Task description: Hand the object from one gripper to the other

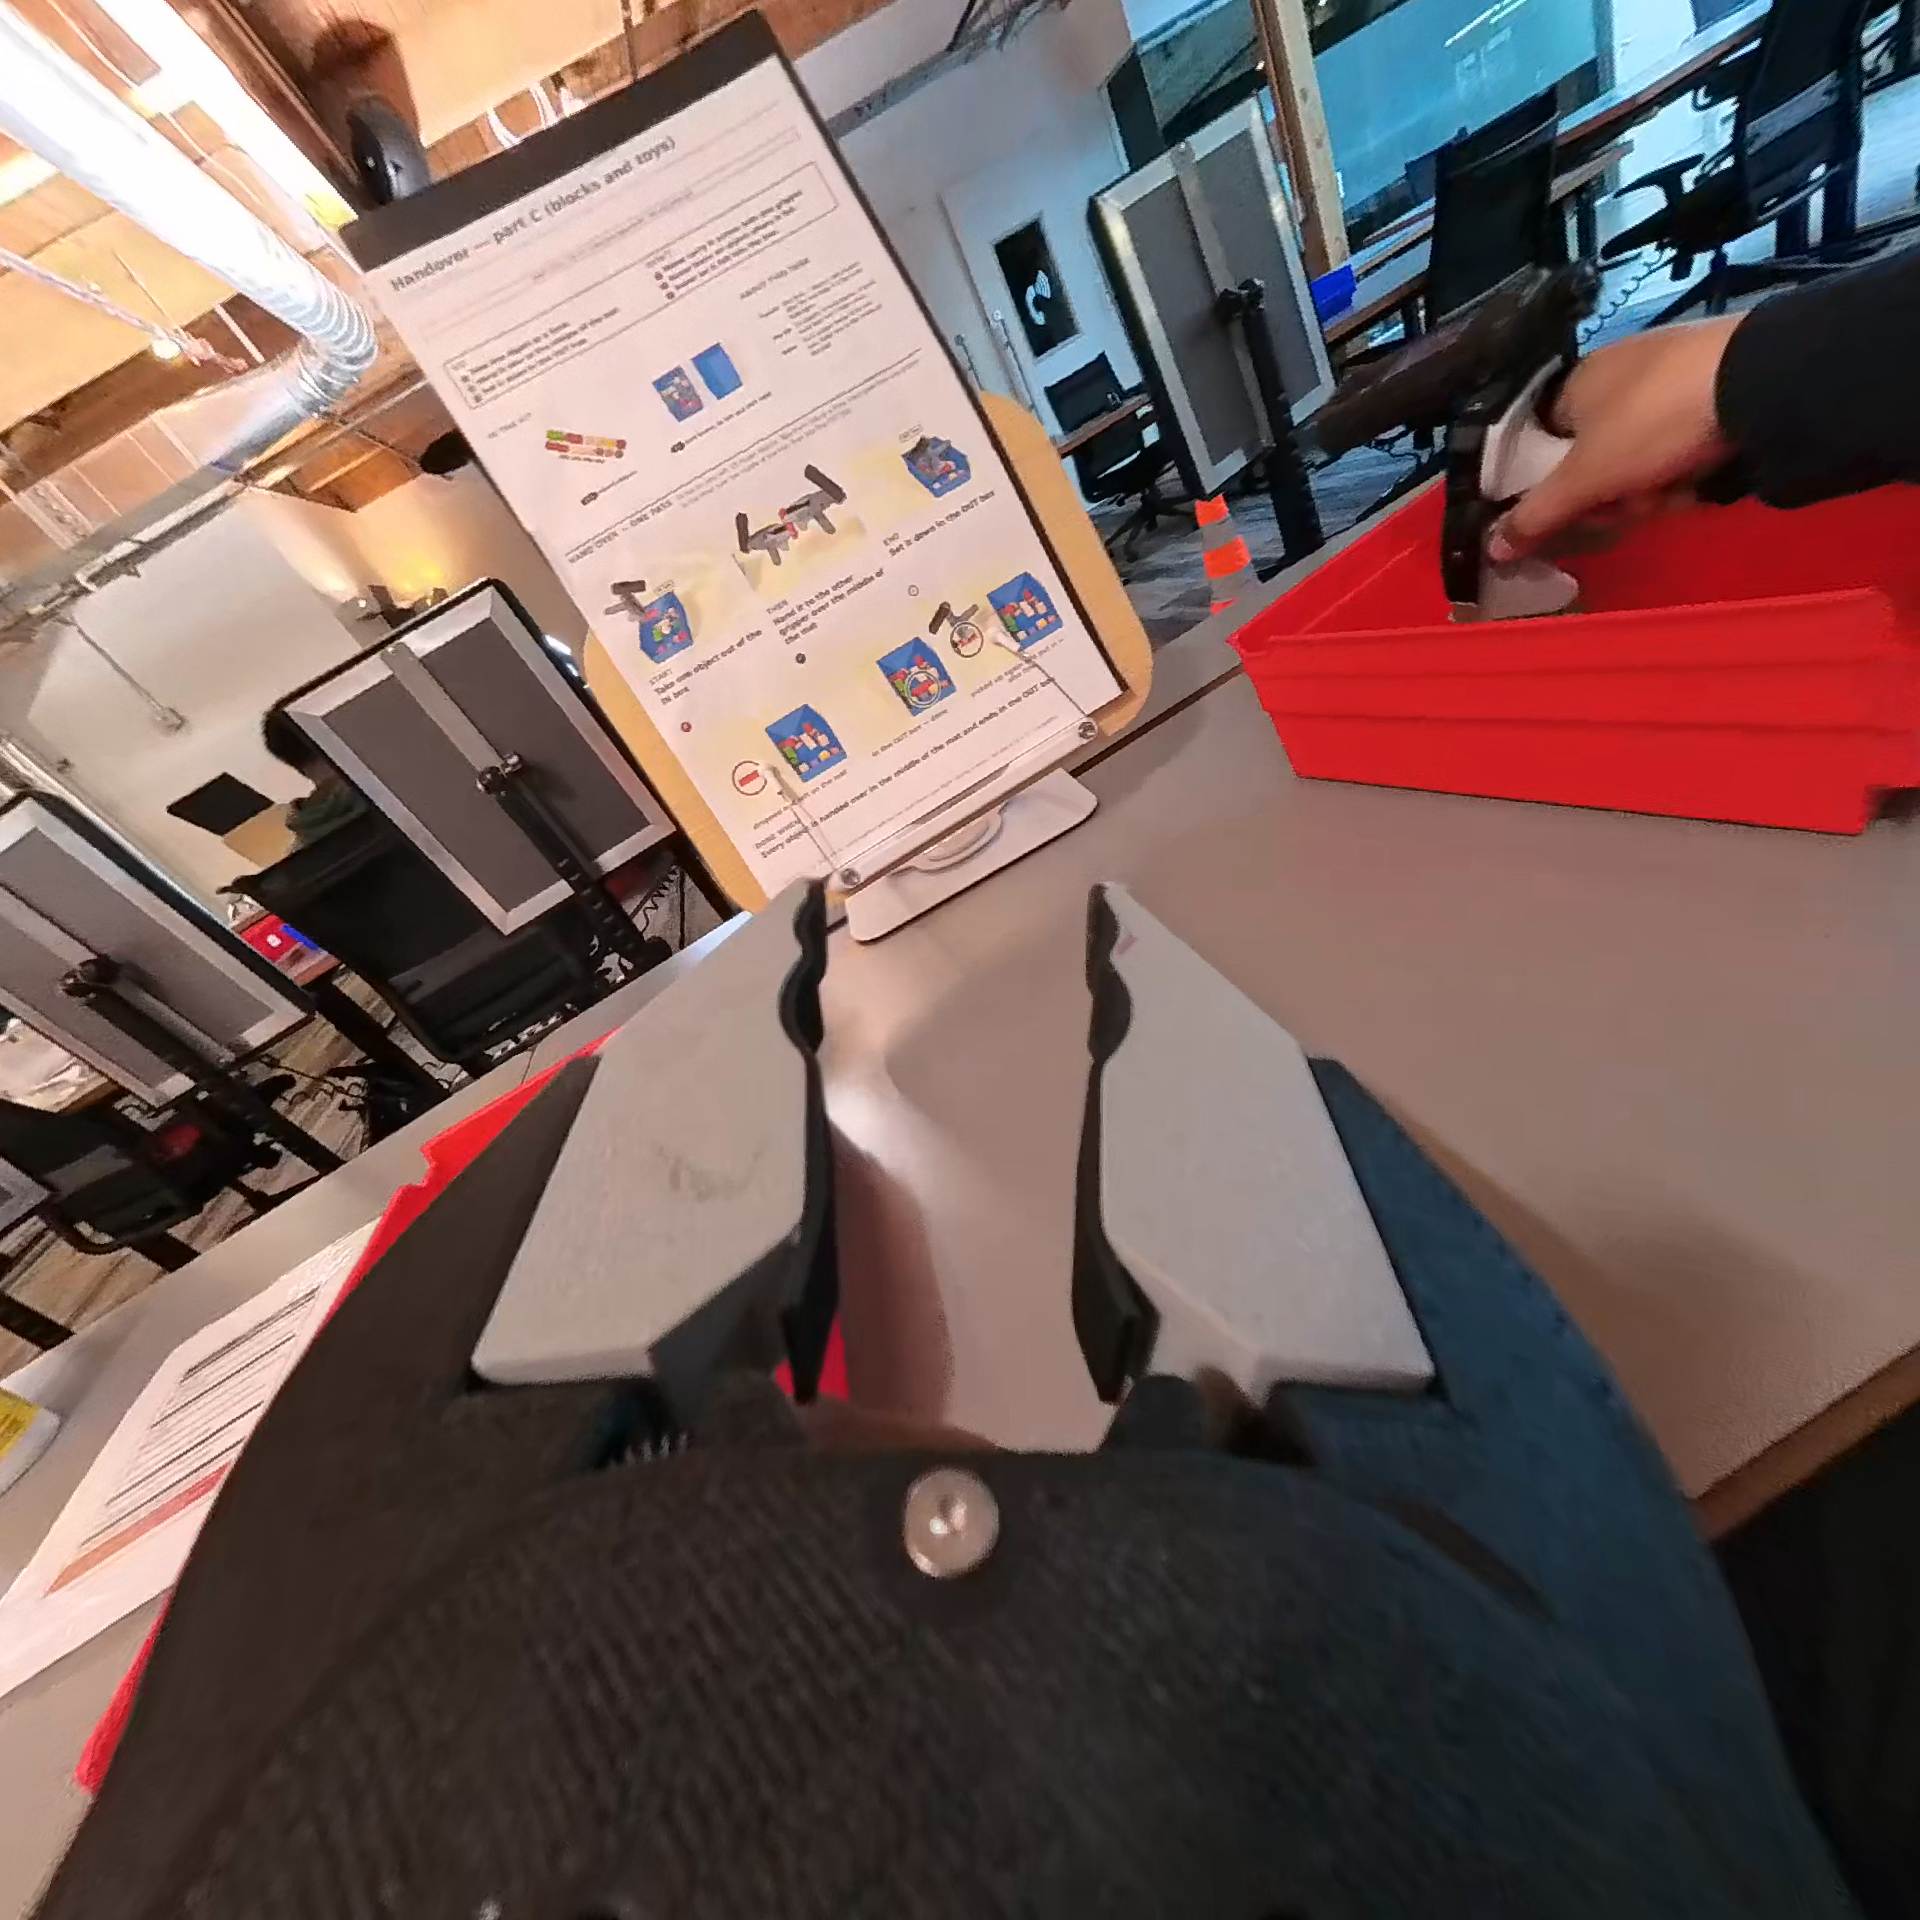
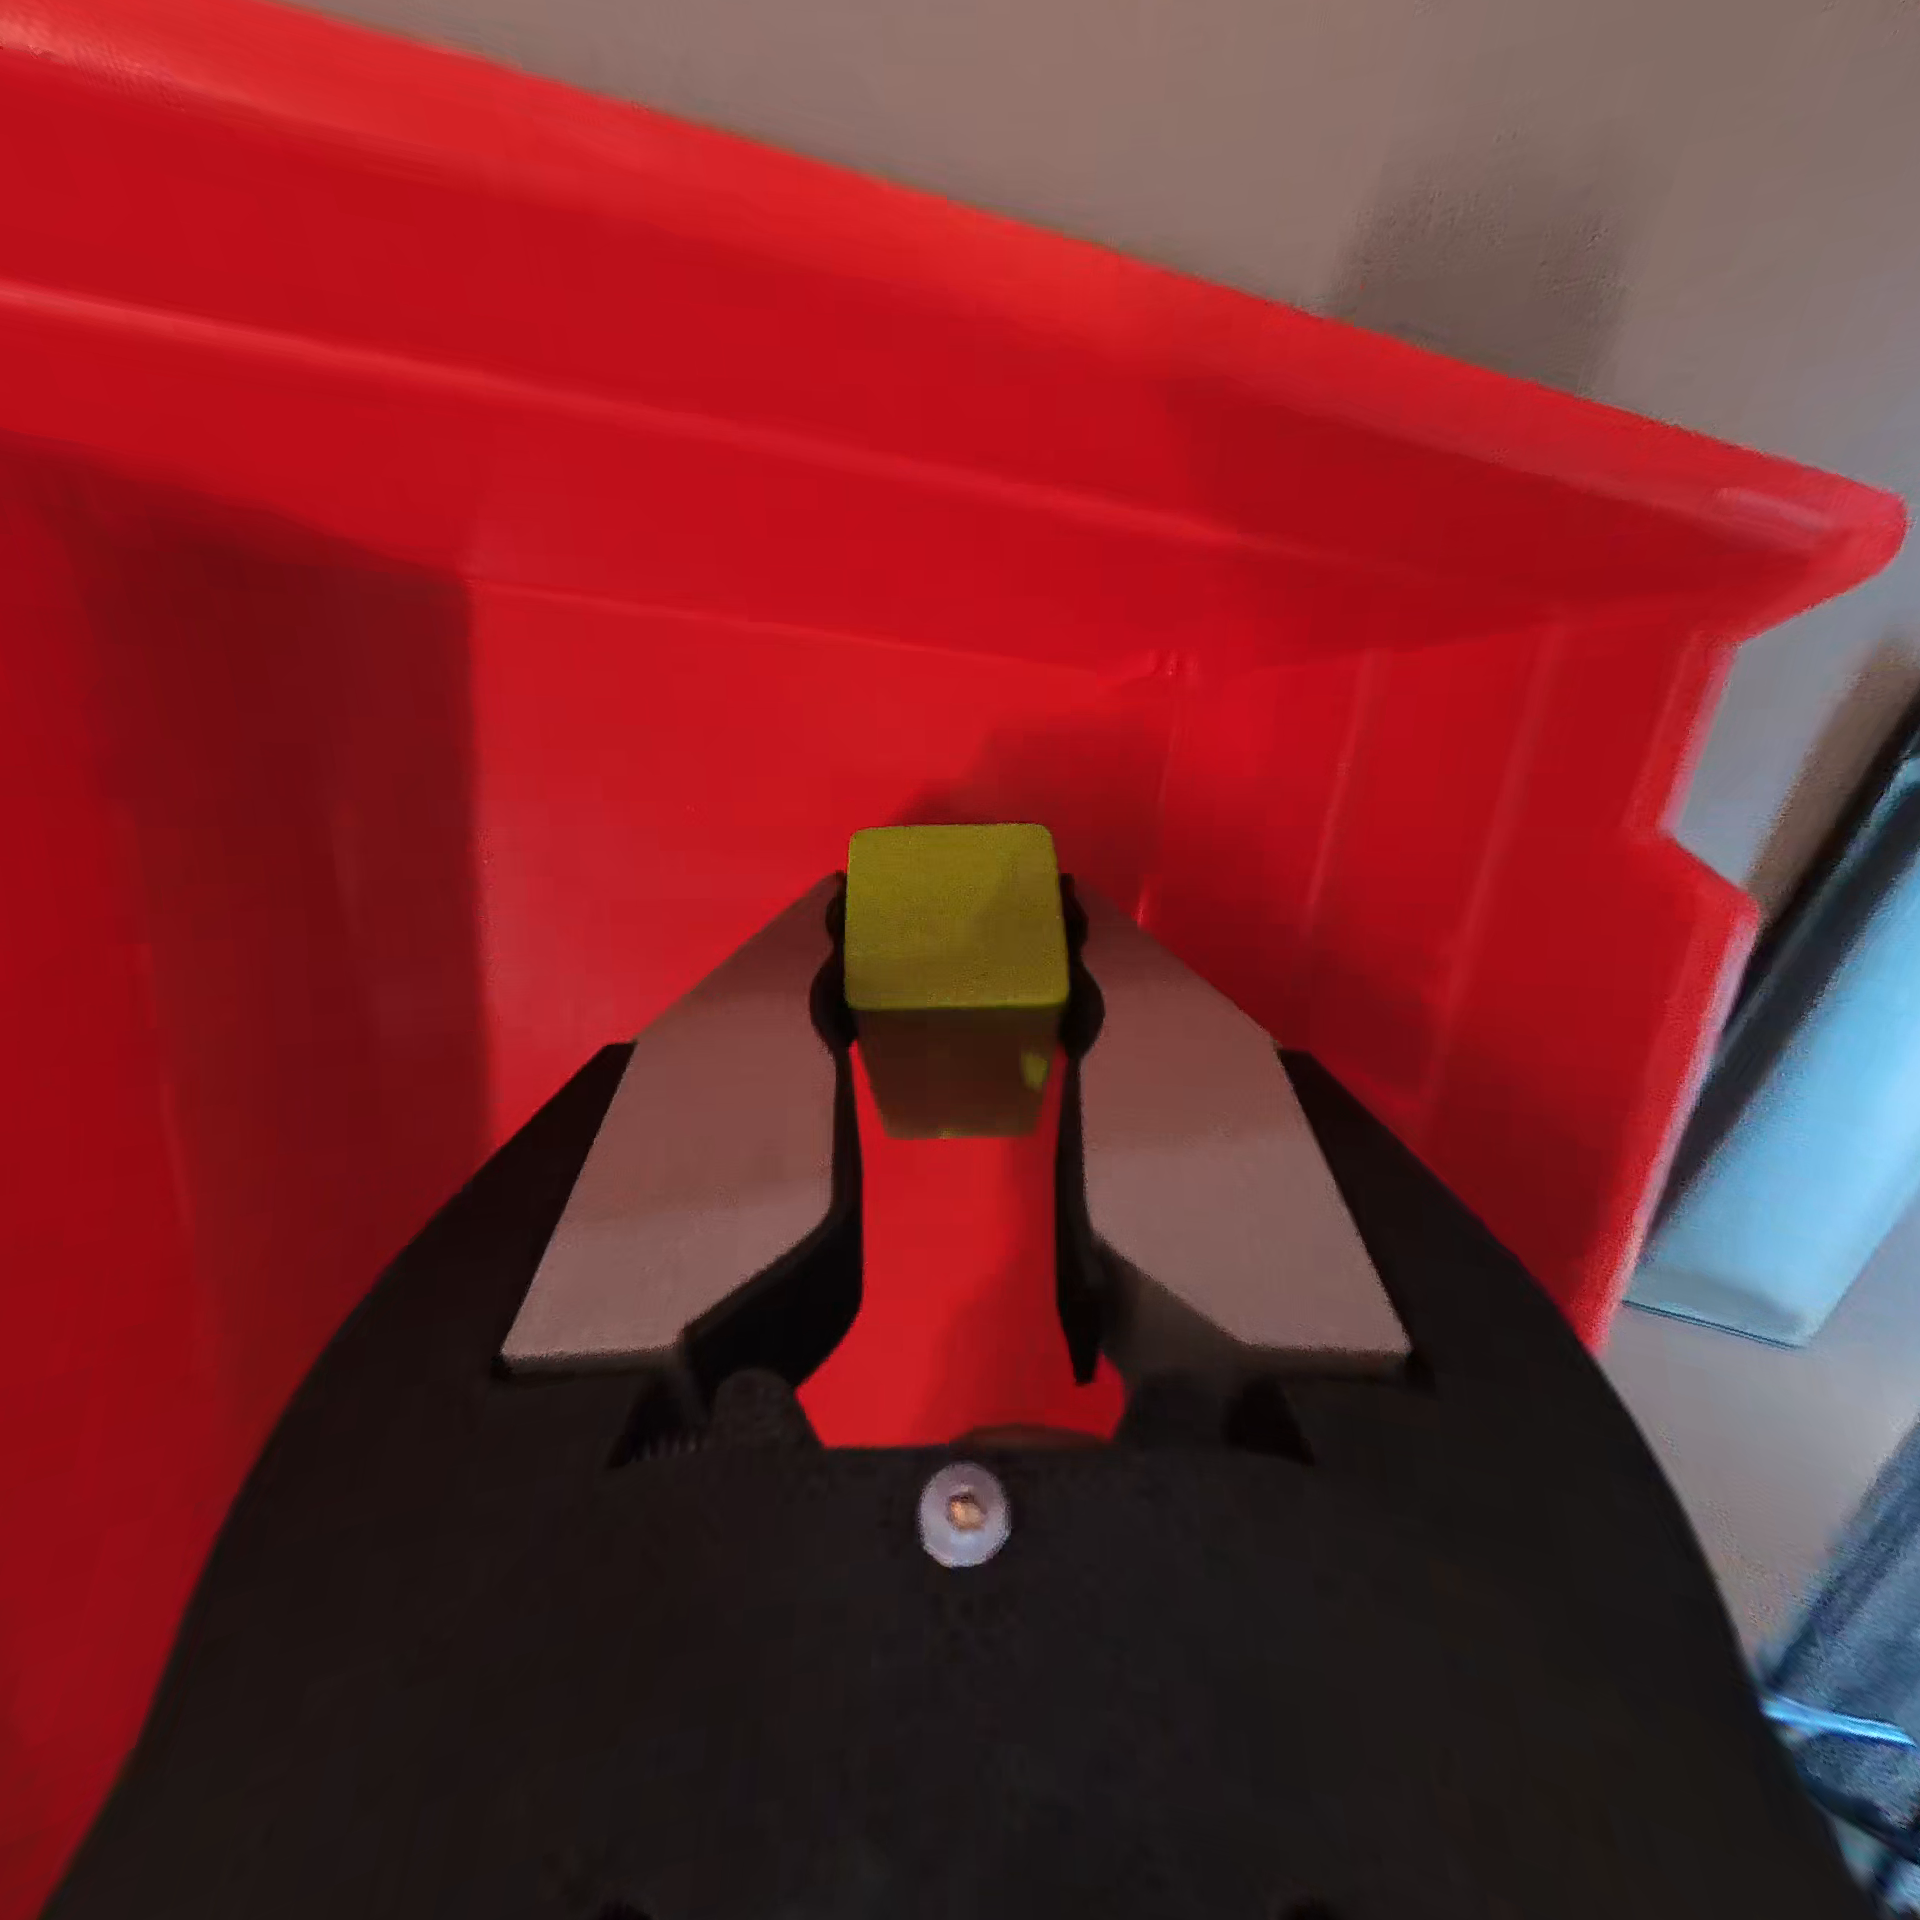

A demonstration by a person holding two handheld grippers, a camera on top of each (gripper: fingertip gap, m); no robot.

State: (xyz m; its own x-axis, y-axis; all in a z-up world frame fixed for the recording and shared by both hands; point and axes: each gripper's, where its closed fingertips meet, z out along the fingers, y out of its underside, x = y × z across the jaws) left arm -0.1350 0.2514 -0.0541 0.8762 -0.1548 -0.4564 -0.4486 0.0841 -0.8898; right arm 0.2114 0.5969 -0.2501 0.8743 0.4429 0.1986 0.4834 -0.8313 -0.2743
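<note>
In the right wrist view my right gripper is shut on a yellow-green block, held between the fingertips inside a red bin. Whether the block touches the bin floor I cannot tell. In the left wrist view my left gripper is open and empty above the grey table. The right gripper, held by a hand, also shows in the left wrist view at the far right, reaching down into the red bin.
An instruction sheet on a white stand stands at the table's far edge. A second red bin and a paper sheet lie at the left under my left gripper. Desks, chairs and monitors fill the room behind.
</note>
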